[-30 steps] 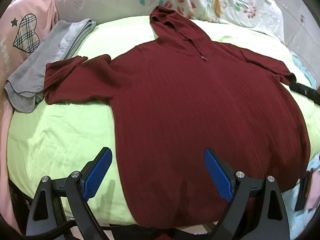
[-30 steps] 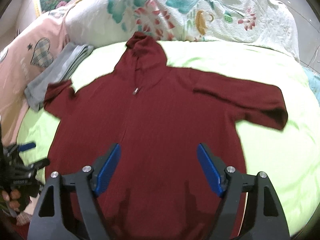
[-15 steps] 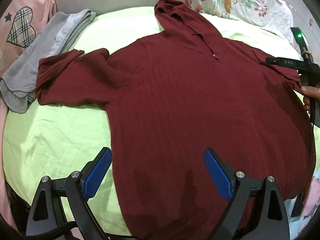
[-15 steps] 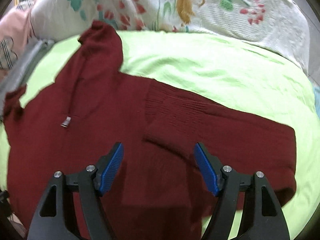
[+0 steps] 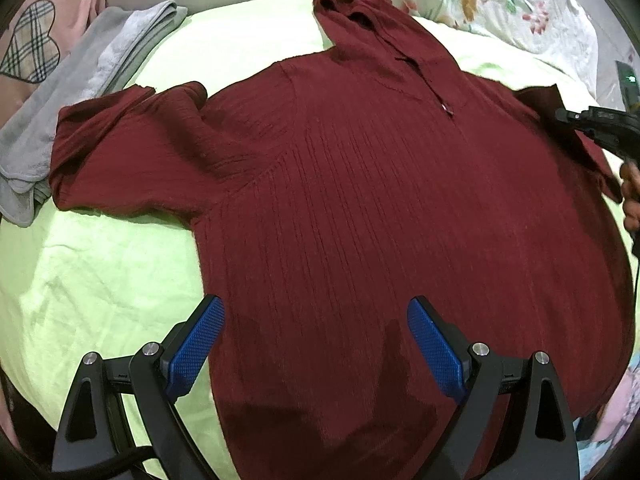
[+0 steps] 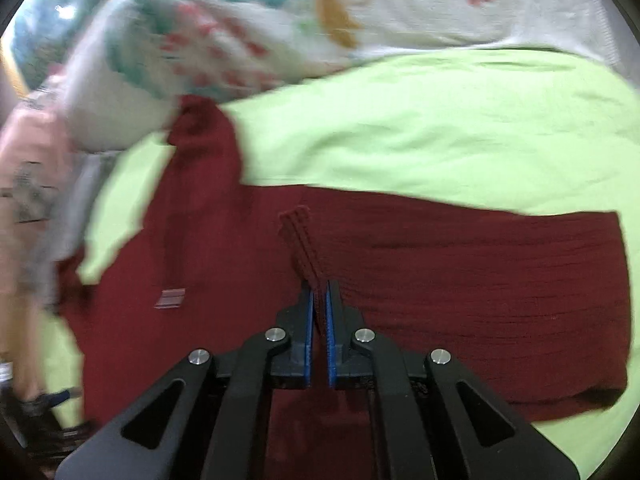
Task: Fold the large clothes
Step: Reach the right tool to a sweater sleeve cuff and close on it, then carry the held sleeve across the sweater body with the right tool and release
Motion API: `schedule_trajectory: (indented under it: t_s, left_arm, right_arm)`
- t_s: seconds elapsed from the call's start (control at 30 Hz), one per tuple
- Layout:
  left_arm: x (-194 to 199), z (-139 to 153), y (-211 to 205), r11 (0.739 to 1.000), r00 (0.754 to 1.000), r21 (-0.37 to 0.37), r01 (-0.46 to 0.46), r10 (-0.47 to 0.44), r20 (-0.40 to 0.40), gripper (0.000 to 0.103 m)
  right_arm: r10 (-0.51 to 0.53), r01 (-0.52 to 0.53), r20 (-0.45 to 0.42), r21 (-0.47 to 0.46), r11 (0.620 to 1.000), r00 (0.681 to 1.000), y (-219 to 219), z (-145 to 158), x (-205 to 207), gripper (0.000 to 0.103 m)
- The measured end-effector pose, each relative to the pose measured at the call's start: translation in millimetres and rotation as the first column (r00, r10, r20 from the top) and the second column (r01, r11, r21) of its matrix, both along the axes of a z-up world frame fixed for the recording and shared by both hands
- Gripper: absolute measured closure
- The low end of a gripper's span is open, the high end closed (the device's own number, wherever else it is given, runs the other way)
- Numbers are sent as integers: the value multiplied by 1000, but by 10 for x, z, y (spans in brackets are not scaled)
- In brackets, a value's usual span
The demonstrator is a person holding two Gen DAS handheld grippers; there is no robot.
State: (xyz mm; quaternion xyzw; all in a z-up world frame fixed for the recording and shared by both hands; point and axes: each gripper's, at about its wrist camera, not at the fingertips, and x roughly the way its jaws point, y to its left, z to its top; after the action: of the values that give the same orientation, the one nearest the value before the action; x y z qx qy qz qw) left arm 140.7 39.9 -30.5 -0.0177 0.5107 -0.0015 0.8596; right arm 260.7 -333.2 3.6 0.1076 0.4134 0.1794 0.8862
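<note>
Lime-green bedsheet (image 5: 100,280) covers the bed in front of me, with a floral white quilt (image 6: 360,4) bunched along the far edge at twelve o'clock and a folded grey cloth (image 5: 80,80) off at ten o'clock. Spread flat across the sheet lies the dark red ribbed-knit hooded sweater (image 5: 360,200), front up. Its long axis runs from the hem near me at six o'clock to the hood at twelve o'clock, and the sleeves reach out toward nine and three.

No fold looks made yet, so I judge the job barely begun. My right gripper (image 6: 319,304) has its blue pads pinched on a raised ridge of the knit where the right sleeve meets the body. My left gripper (image 5: 314,344) hangs wide apart over the lower body of the sweater, gripping nothing. Both sleeves, then the body, are left to fold.
</note>
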Motion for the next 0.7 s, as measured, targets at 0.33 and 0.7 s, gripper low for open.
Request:
schedule_trajectory:
  t_s: [0.33,0.7]
  left_arm:
    - [-173,121,357,995,998,-81,-50,53,38,9]
    - [-168,126,659,982,993,-153,-108,115,36,9]
  right_arm:
    - [335,-321,-1,285,903,942,1729,-46,-446,97]
    - [426,-351,-146,367,862,893,2549,-622,-424,88]
